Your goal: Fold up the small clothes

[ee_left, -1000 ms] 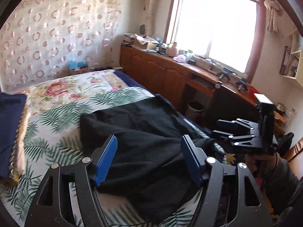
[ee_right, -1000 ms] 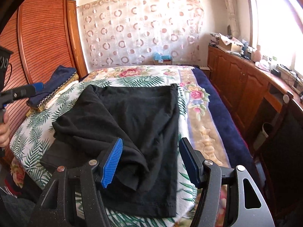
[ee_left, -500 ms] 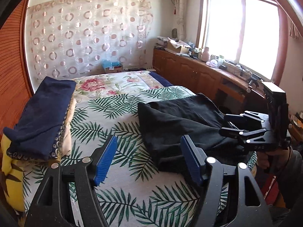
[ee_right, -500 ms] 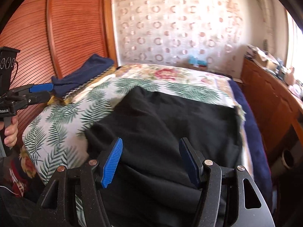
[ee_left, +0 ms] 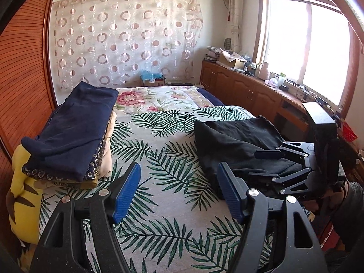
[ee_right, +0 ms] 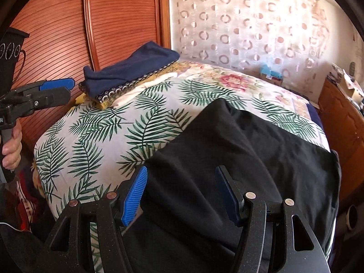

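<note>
A crumpled black garment (ee_left: 232, 136) lies on the leaf-print bedspread (ee_left: 163, 159), toward the bed's right side. My left gripper (ee_left: 178, 192) is open over bare bedspread, left of the garment, with nothing between its blue pads (ee_left: 127, 191). My right gripper (ee_right: 180, 194) is open too and hovers just above the near part of the black garment (ee_right: 227, 150). In the left wrist view, the right gripper (ee_left: 257, 163) shows at the garment's right edge. The right wrist view has the left gripper (ee_right: 68, 89) at its far left, held by a hand (ee_right: 10, 150).
A stack of folded clothes (ee_left: 72, 125) with a navy piece on top sits at the bed's left edge, beside a wooden wardrobe (ee_right: 68, 34). Wooden cabinets (ee_left: 245, 91) with clutter run under the window on the right. A patterned curtain (ee_left: 127, 38) hangs behind the bed.
Both views have swung left. My left gripper has gone from over the black garment to the bare bedspread near the stack. My right gripper has shifted left over the garment.
</note>
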